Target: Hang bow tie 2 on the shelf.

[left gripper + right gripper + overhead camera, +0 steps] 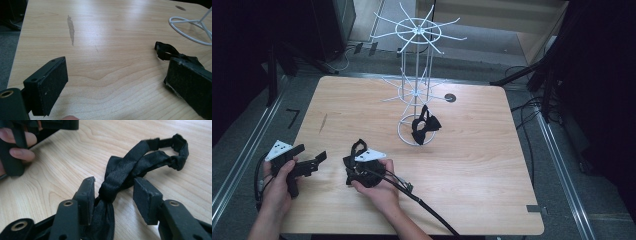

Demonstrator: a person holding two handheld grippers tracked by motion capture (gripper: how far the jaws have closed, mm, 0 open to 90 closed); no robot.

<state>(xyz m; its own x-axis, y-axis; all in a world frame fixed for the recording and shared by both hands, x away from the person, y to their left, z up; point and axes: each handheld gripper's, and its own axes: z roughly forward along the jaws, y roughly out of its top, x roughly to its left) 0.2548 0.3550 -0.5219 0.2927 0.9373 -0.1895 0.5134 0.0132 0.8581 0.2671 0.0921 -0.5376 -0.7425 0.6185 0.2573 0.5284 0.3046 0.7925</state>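
A black bow tie (140,162) lies on the wooden table (472,150), its strap loop reaching away from me. My right gripper (115,183) is open and straddles the tie's knot, one jaw on each side. In the high view this gripper (354,161) sits front left of centre, with the tie's loop (358,146) just beyond it. Further left, my left gripper (312,152) is open and holds nothing; in its own view the jaws (116,70) stand wide apart above bare wood, the tie's strap (165,50) behind the right one. A second black bow tie (424,125) hangs low on the white wire rack (417,65).
The rack's ring base (185,27) stands on the table's far middle. A darker streak (71,28) marks the wood on the left. Near the far edge is a round cable hole (450,97). A cable (432,212) trails from the right gripper to the front edge.
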